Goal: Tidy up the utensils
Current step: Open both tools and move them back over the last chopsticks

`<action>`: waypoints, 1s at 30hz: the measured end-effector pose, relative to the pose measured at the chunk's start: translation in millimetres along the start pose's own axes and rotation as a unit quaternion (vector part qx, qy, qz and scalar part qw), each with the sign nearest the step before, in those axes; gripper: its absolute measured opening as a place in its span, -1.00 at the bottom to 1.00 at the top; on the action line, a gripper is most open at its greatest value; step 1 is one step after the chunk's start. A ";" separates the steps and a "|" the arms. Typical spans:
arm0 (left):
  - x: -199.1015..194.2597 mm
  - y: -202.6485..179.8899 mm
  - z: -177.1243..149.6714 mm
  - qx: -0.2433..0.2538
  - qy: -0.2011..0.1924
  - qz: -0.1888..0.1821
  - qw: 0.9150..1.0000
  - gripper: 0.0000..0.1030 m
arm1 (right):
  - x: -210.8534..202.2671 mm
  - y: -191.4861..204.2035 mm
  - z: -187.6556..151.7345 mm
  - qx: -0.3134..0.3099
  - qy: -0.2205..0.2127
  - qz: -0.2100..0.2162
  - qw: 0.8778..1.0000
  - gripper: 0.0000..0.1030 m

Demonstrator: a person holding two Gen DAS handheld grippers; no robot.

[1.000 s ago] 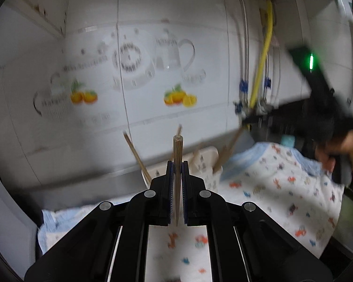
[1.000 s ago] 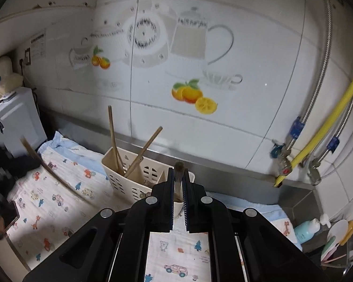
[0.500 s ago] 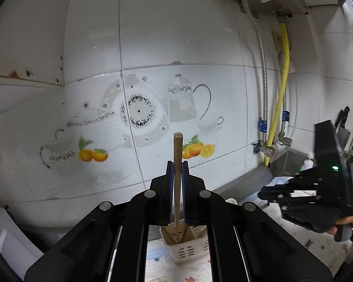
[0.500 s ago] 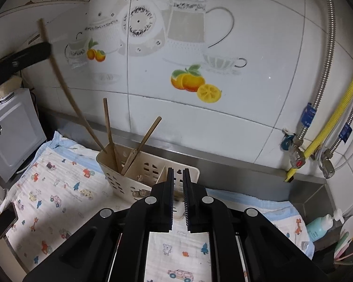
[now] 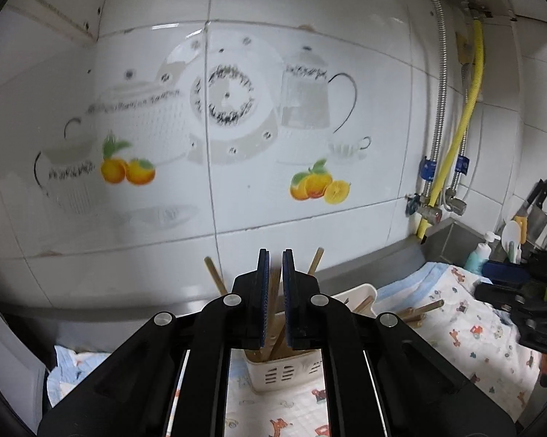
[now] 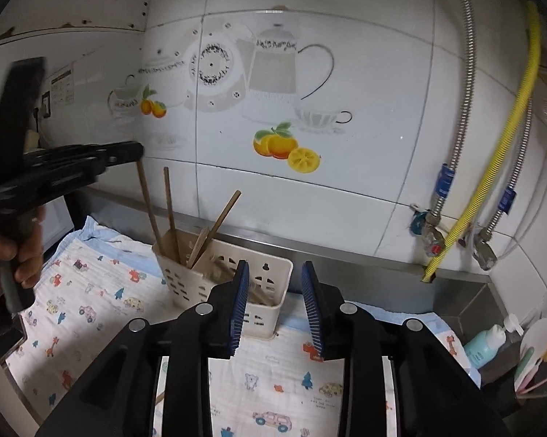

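The left gripper (image 5: pixel 275 291) is poised above the white slotted utensil caddy (image 6: pixel 266 284), its pads nearly together around a wooden chopstick (image 6: pixel 148 204) whose lower end sits in the caddy's end compartment; motion blur makes it hard to say whether the pads pinch it. The right gripper (image 6: pixel 275 306) hangs with jaws apart and nothing in them, just in front of the caddy. Two more chopsticks (image 5: pixel 419 308) lie on the printed cloth (image 6: pixel 91 313) beside the caddy. If the left gripper pulls sideways while gripping, the stick could lever the light caddy over, spilling what is already sorted.
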State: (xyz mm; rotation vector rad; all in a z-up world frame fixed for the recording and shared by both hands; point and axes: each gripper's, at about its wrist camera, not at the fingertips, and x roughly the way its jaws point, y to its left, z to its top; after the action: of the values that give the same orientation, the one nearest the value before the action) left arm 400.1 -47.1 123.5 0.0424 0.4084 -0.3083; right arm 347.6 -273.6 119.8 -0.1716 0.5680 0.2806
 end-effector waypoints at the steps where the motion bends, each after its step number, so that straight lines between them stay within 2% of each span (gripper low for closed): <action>1: 0.0 0.8 -0.6 -0.002 0.000 -0.001 1.000 -0.85 | -3.3 1.3 -4.7 0.001 0.000 0.006 1.000 -0.41; 6: -6.7 0.3 -2.7 -0.005 0.004 -0.003 1.000 -0.84 | -21.3 17.8 -40.9 0.004 0.005 0.020 1.000 -0.40; 12: -39.5 4.3 -15.3 -0.013 -0.001 0.000 1.000 -0.82 | -30.6 50.2 -105.9 0.026 0.046 0.039 0.998 -0.40; 15: -59.3 9.2 -32.6 -0.021 0.003 0.002 1.000 -0.80 | -33.3 71.2 -142.7 0.042 0.069 0.047 0.996 -0.40; 17: -73.4 11.7 -49.1 -0.022 0.007 0.008 1.000 -0.35 | -33.6 83.1 -164.2 0.060 0.086 0.057 0.993 -0.40; 18: -80.8 13.3 -58.5 -0.023 0.006 0.014 1.000 -0.29 | -34.0 92.4 -178.7 0.069 0.096 0.061 0.991 -0.40; 22: -101.1 18.4 -94.6 -0.024 0.027 0.016 0.999 -0.27 | -34.7 118.9 -215.2 0.092 0.120 0.064 0.986 -0.43; 24: -109.9 21.6 -109.3 -0.026 0.032 0.021 0.999 -0.19 | -34.7 127.9 -228.5 0.110 0.129 0.074 0.983 -0.46; 26: -121.4 25.3 -128.2 -0.025 0.039 0.035 0.998 -0.11 | -34.0 136.8 -236.1 0.110 0.132 0.059 0.983 -0.50; 28: -130.3 28.6 -143.3 -0.027 0.043 0.040 0.998 -0.11 | -31.6 142.4 -242.1 0.123 0.137 0.068 0.980 -0.55; 30: -136.6 31.6 -156.9 -0.033 0.049 0.048 0.997 -0.05 | -28.8 151.1 -247.5 0.115 0.139 0.048 0.982 -0.62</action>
State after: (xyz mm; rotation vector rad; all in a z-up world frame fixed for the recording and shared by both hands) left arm 230.3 38.2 33.1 0.0132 0.5115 -0.1985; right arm 152.9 -195.0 -82.4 0.0413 0.8833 0.2851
